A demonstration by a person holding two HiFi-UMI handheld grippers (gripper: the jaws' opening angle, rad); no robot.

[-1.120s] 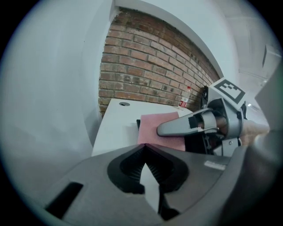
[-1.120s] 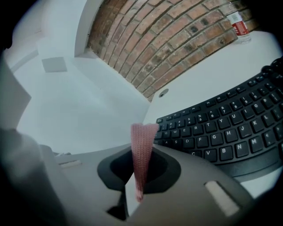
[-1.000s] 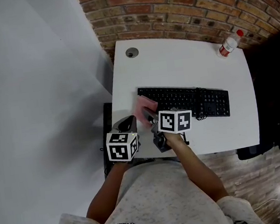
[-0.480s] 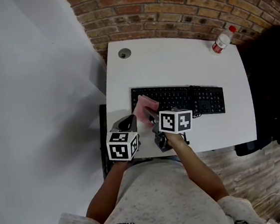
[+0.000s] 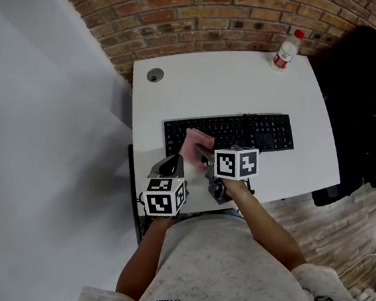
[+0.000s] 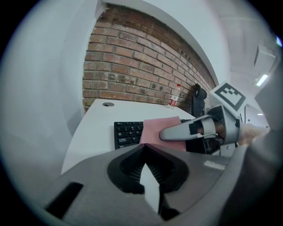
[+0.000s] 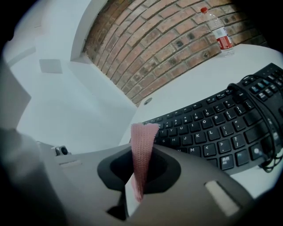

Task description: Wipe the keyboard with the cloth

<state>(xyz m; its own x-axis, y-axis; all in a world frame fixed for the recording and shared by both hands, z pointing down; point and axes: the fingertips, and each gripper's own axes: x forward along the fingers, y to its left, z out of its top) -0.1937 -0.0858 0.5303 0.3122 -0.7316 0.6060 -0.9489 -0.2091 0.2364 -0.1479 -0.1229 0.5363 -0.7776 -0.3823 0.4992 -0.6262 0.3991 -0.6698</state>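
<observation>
Now | right gripper [image 5: 200, 154] clamped on cloth [image 5: 197, 142], over left end of keyboard [image 5: 240, 130] | left gripper [image 5: 170, 164] closed, empty, near keyboard's front-left corner | cloth likely light, soft, floppy: pinch one edge so the rest drapes onto keys.

I am pinching the pink cloth [image 7: 143, 143] upright between my right gripper's [image 7: 134, 178] jaws, the black keyboard [image 7: 212, 132] lying just beyond on the white table [image 7: 208, 84].
</observation>
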